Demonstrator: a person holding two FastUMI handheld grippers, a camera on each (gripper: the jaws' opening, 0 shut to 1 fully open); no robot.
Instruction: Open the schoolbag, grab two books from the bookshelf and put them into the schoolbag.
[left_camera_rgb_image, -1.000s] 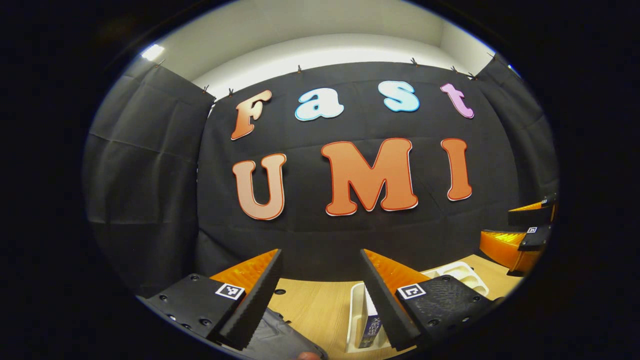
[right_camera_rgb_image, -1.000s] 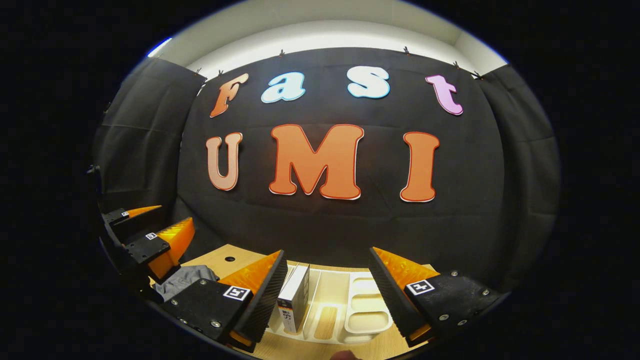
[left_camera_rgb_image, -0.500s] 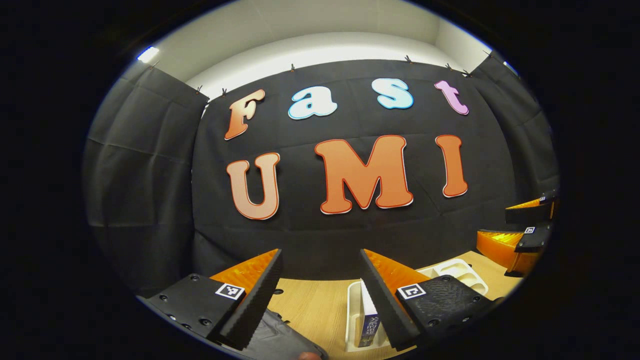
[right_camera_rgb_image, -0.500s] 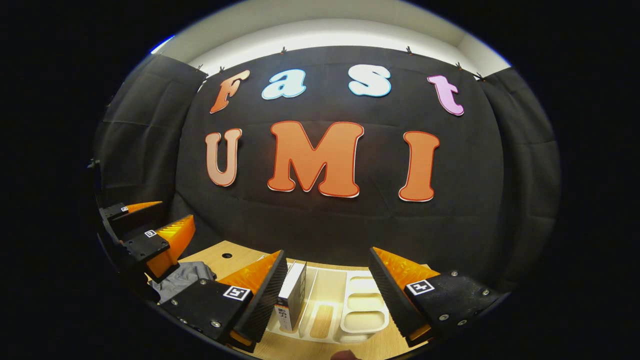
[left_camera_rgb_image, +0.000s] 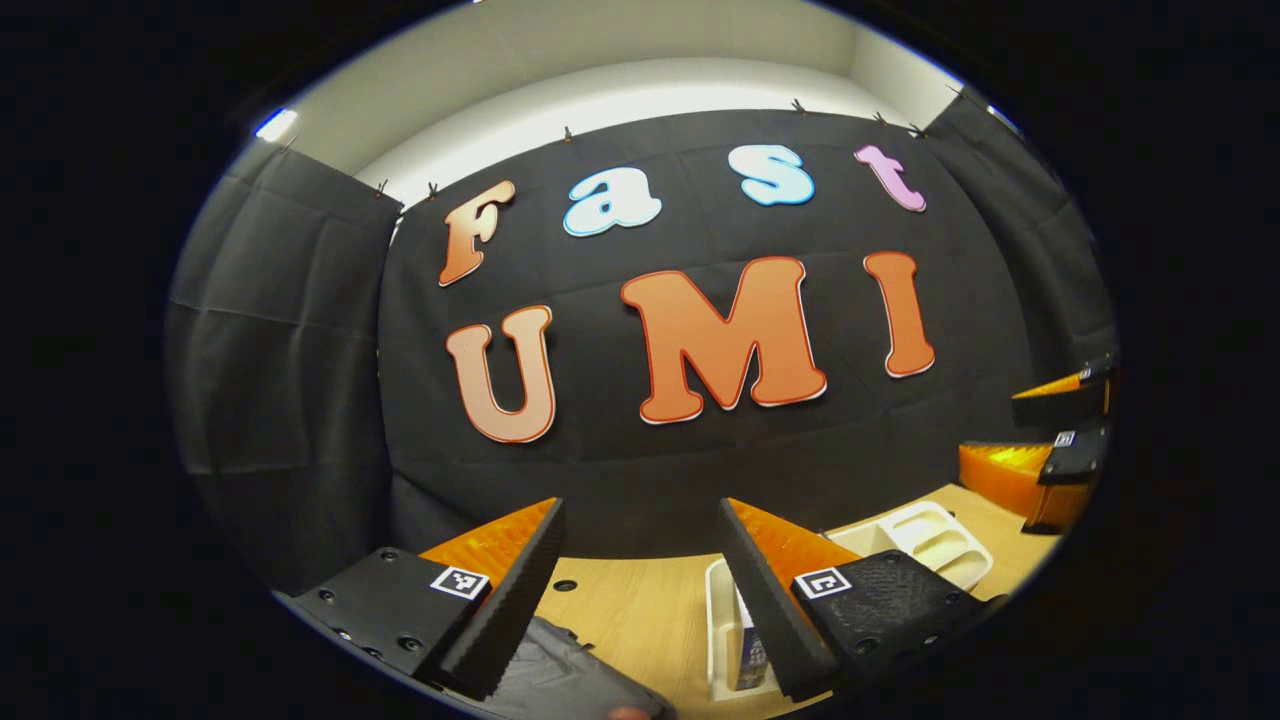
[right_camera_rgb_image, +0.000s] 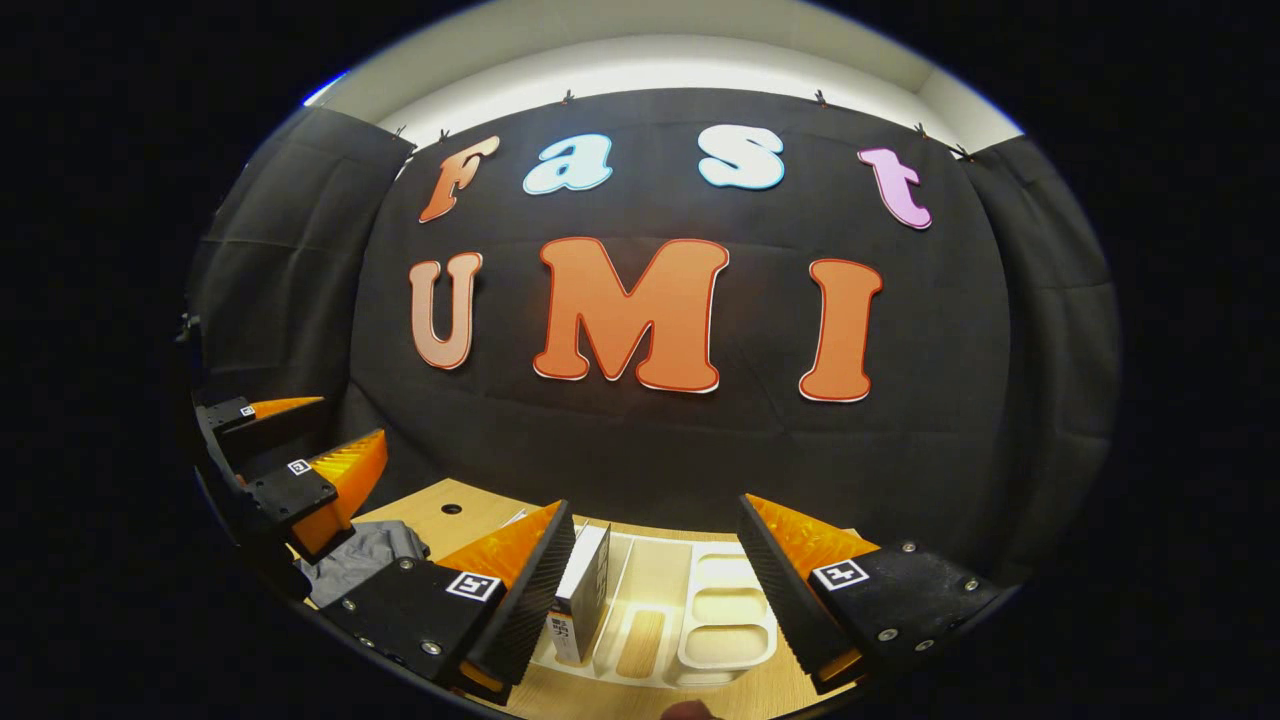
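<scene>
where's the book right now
The book stands upright in the white rack on the table, low in the right gripper view, just beside the right gripper's left finger.

Black cloth walls (right_camera_rgb_image: 640, 450) (wooden table (left_camera_rgb_image: 640, 620))

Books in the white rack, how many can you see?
1 for sure: a book stands upright in the left slot of the white rack, beside the right gripper's left finger. That finger may hide another.

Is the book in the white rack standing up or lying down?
Standing up. In the right gripper view the book stands on its end in a slot of the white rack, spine facing forward.
</scene>
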